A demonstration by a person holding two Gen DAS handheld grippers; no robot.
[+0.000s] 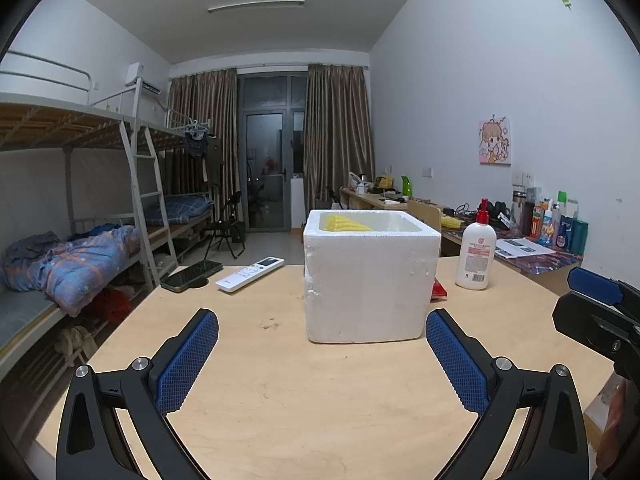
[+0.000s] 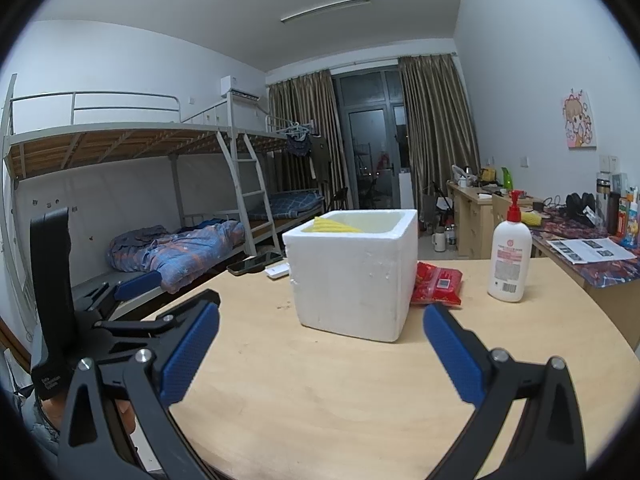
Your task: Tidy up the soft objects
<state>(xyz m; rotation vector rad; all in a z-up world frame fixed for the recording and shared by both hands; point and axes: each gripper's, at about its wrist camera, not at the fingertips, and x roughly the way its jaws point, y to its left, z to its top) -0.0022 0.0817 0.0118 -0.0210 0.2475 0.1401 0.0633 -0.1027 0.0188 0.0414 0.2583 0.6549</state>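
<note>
Left gripper [image 1: 322,354]: hovering in front of the foam box, fingers spread wide, holding nothing.
Right gripper [image 2: 320,350]: also waiting before the box, fingers apart and empty.
Foam box [image 2: 352,276]: one, sitting mid-table [image 2: 320,400]; likely light and crumbly.
Yellow soft piece [image 2: 334,226]: one, peeking over the box's left rim from inside; probably squashy.
Red packet [image 2: 438,284]: one, lying just right of the box; looking soft and crinkly, so pinching its near edge seems best.
Lotion bottle [image 2: 510,260]: one, standing farther right of the box.

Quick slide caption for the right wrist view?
Open right gripper faces foam box holding yellow item; red packet beside it.
</note>
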